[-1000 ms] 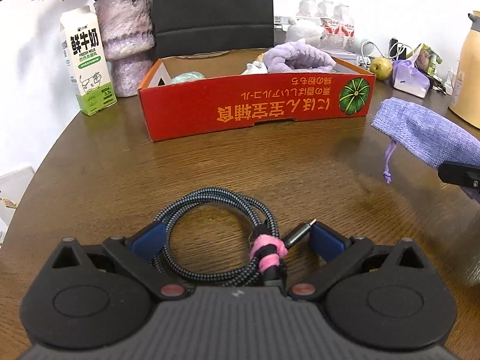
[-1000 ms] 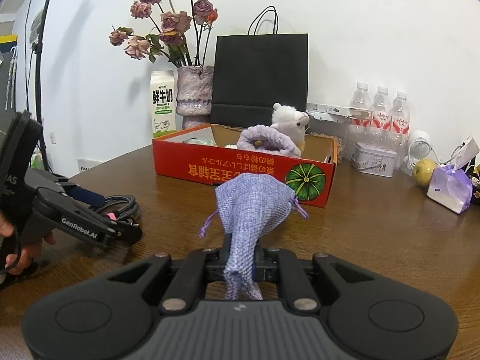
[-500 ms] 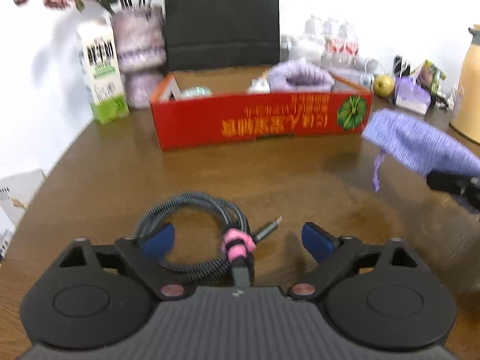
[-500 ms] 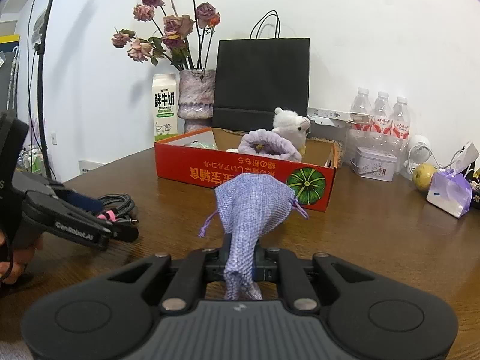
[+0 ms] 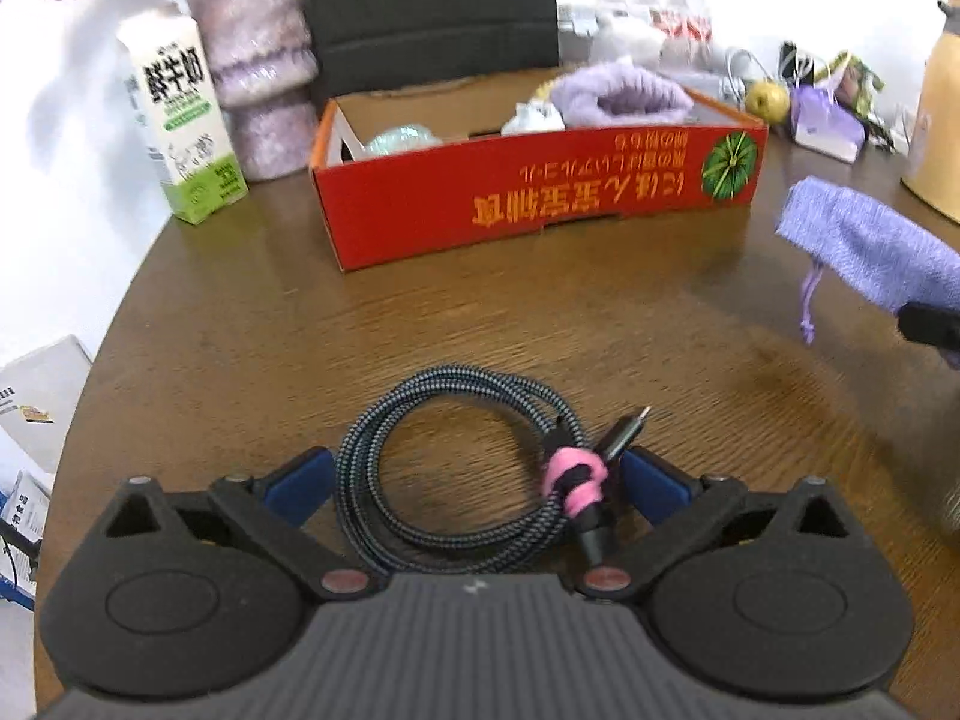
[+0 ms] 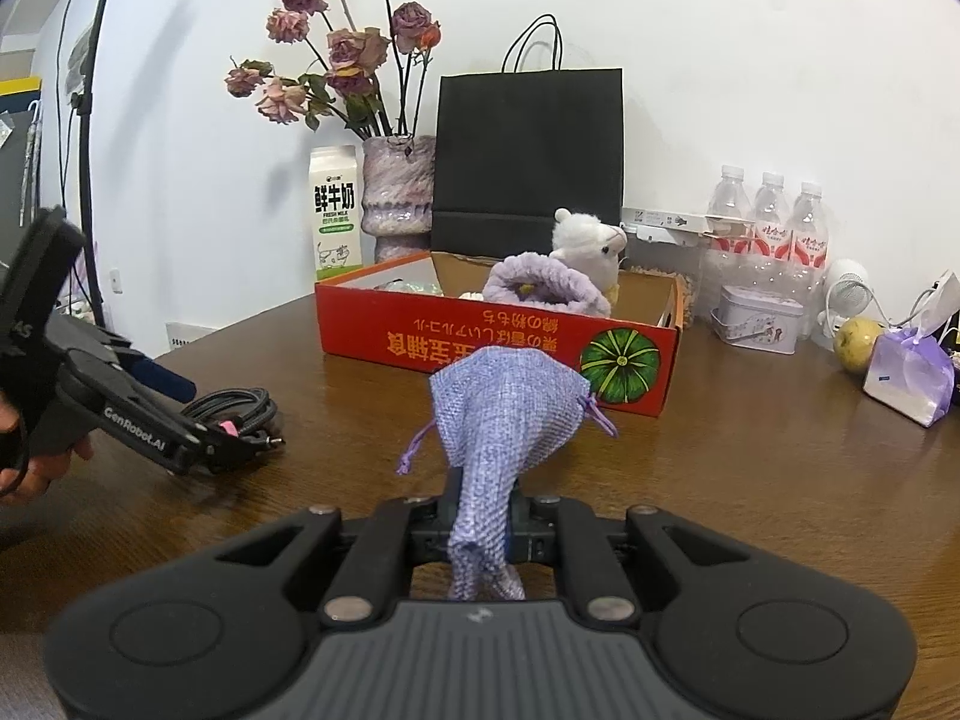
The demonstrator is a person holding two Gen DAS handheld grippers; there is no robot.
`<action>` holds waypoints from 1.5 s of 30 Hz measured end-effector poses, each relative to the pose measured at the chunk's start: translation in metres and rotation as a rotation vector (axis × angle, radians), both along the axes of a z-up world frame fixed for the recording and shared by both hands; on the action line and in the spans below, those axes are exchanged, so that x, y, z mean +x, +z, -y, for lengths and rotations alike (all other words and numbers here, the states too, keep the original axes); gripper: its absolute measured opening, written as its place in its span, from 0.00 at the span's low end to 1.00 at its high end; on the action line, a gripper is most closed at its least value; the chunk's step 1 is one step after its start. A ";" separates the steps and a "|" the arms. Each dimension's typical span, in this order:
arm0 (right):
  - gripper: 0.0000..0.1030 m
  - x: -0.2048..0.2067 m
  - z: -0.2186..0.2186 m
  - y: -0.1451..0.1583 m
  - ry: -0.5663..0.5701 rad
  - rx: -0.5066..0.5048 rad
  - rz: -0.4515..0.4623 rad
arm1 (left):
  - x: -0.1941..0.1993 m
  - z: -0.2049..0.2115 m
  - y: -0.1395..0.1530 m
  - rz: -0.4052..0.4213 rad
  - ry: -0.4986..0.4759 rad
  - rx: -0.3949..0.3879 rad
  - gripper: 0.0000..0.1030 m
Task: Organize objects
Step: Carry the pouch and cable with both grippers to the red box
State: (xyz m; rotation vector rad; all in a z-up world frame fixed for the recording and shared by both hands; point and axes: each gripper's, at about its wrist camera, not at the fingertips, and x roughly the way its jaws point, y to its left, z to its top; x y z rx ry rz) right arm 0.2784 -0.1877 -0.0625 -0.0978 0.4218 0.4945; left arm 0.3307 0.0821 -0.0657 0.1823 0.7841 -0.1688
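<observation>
While the right gripper is clenched on the bottom end of a lilac drawstring pouch, holding it up off the round wooden table with its gathered mouth pointing away, the left gripper is spread wide near the table's left edge. Between its blue pads lies a coiled braided cable bound with a pink tie; the pads sit just beside the coil, and whether they touch it cannot be told. A hand holds this gripper. Toward the table's far edge stands an open red cardboard box holding a purple knitted item and a white plush toy. A milk carton and a flower vase stand left of the box.
</observation>
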 end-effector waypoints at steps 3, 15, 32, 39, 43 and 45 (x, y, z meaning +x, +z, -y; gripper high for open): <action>0.09 0.000 0.000 0.000 0.002 -0.001 -0.001 | 0.011 -0.001 -0.002 -0.024 -0.027 0.001 1.00; 0.10 0.001 0.000 -0.001 0.005 0.002 -0.013 | 0.011 -0.003 -0.012 0.035 0.002 -0.096 0.97; 0.10 0.001 0.002 -0.001 -0.001 0.018 -0.018 | -0.064 0.041 0.006 0.256 0.182 -0.059 0.94; 0.10 -0.002 0.001 0.000 -0.005 0.014 0.004 | -0.080 0.059 0.011 0.320 0.239 -0.045 0.94; 0.10 -0.007 -0.001 0.001 -0.014 -0.002 0.039 | -0.086 0.065 0.012 0.333 0.269 -0.054 0.94; 0.10 -0.008 -0.001 0.002 -0.021 0.004 0.041 | -0.088 0.067 0.013 0.337 0.280 -0.064 0.94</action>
